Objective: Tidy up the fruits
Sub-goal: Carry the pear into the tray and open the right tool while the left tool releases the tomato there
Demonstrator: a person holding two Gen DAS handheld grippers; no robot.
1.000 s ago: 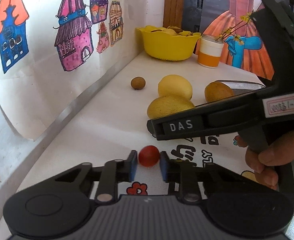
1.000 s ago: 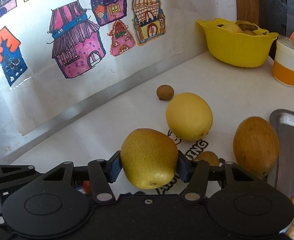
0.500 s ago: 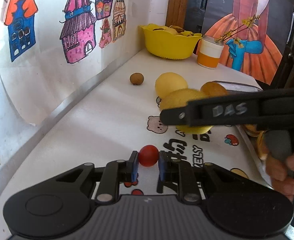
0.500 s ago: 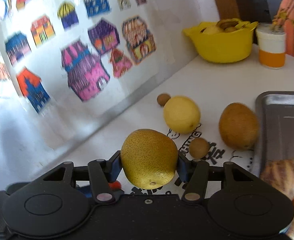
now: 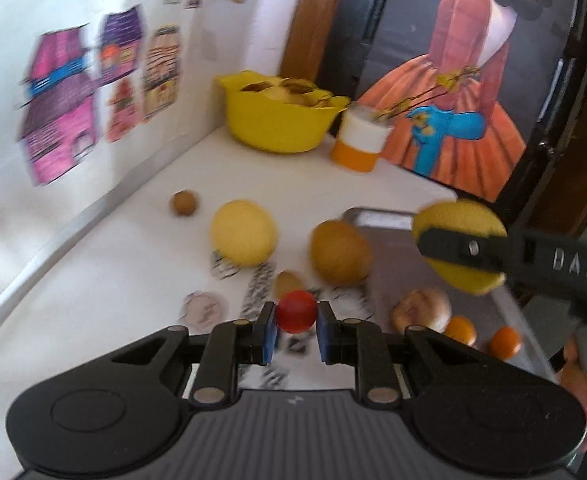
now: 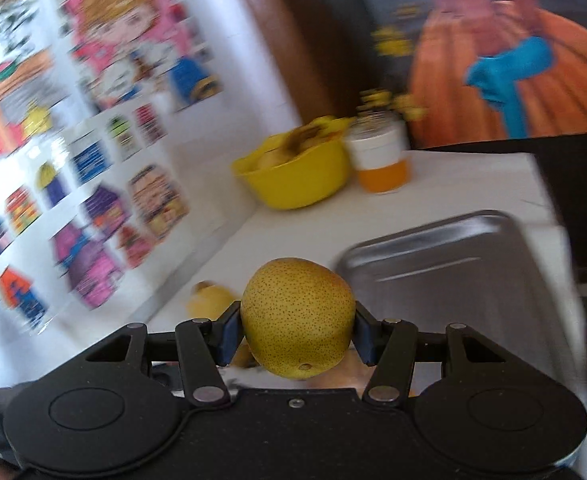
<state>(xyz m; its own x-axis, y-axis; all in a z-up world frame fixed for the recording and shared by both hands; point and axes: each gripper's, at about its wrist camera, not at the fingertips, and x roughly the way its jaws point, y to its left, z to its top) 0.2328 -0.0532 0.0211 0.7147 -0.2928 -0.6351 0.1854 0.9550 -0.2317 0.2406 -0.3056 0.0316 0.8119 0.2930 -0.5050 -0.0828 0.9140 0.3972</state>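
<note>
At lower centre of the left wrist view, the left gripper (image 5: 295,326) is clenched on a small round red fruit (image 5: 296,311). In the right wrist view the right gripper (image 6: 296,330) grasps a speckled yellow pear (image 6: 297,316) at lower centre, long axis upright, its dimpled end pointing down toward the camera. Beyond it, at centre right, lies the metal tray (image 6: 469,264); farther, the yellow bowl (image 6: 293,178).

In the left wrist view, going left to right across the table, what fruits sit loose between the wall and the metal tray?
Small brown round fruit → large yellow round fruit → big brown oval fruit, which lies right at the tray edge. The little brownish fruit behind the held red one is left out, as it overlaps.
</note>
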